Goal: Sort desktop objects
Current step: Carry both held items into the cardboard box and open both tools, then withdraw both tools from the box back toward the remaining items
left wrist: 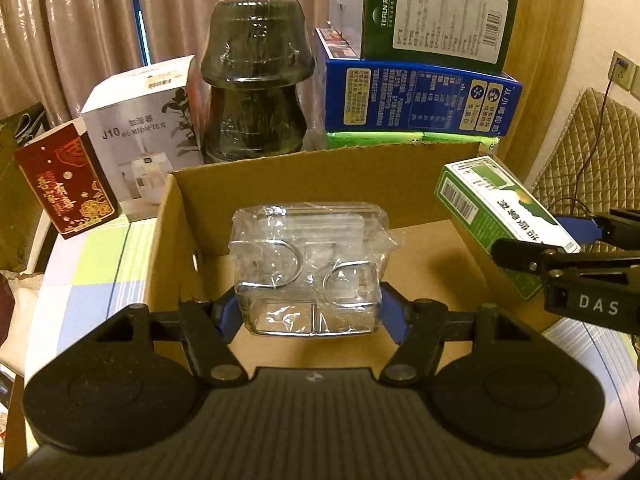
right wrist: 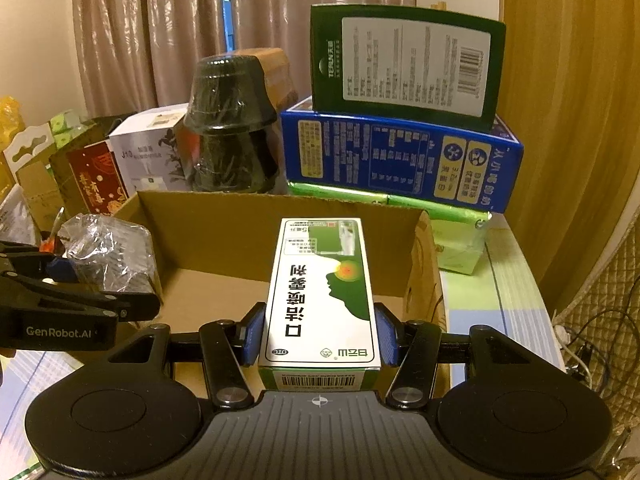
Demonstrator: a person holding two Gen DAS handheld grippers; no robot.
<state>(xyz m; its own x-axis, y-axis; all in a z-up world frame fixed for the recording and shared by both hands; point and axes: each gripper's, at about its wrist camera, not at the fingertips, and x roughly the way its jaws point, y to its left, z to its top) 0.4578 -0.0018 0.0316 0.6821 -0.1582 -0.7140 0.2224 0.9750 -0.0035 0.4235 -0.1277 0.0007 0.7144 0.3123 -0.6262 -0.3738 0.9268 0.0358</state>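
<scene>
My left gripper (left wrist: pixel 310 312) is shut on a clear plastic-wrapped pack of metal hooks (left wrist: pixel 308 268) and holds it over the open cardboard box (left wrist: pixel 320 168). My right gripper (right wrist: pixel 320 336) is shut on a green and white medicine box (right wrist: pixel 322 292) and holds it over the same cardboard box (right wrist: pixel 280 216). The medicine box (left wrist: pixel 500 216) and right gripper show at the right of the left wrist view. The hook pack (right wrist: pixel 108 256) and left gripper show at the left of the right wrist view.
Behind the cardboard box stand a dark wrapped stack of bowls (left wrist: pixel 256 80), a white humidifier box (left wrist: pixel 144 128), a red box (left wrist: pixel 68 180), and a blue box (left wrist: pixel 420 96) with a green box (left wrist: pixel 432 12) on top. A checked tablecloth (left wrist: pixel 100 264) covers the table.
</scene>
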